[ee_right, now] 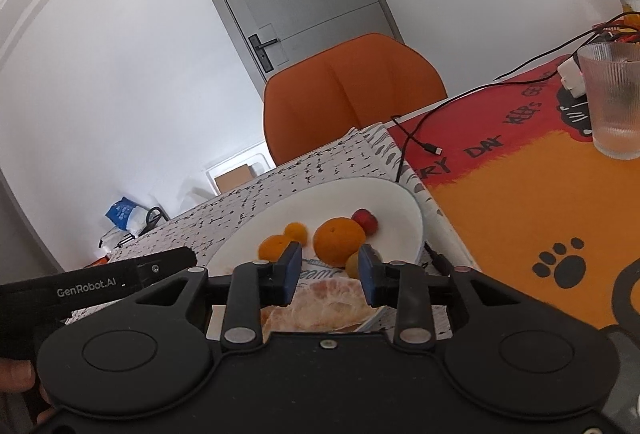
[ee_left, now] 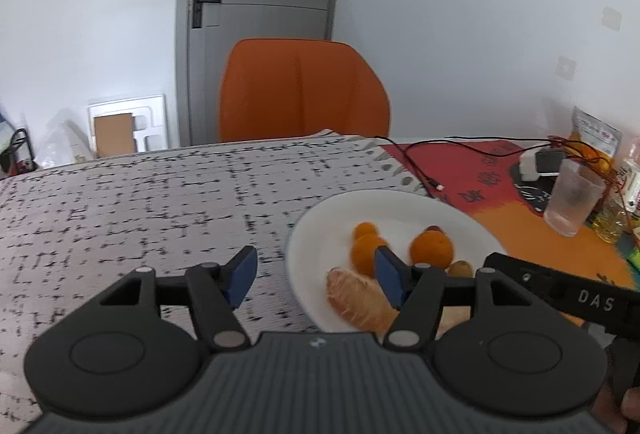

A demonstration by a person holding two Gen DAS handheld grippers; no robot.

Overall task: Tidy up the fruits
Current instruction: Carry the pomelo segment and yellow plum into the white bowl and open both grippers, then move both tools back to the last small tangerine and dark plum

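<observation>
While fruit sits on the white plate (ee_left: 320, 234), left tool (ee_left: 316, 280) spread, right tool (ee_right: 329, 272) parted, empty.

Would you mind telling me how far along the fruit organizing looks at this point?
Mostly done, it seems: the white ceramic plate already holds the large orange, two small tangerines, a red fruit, a small yellow-green fruit and a peeled pomelo segment. Nothing is in hand: the left gripper and right gripper both stand open. No loose fruit shows on the table.
</observation>
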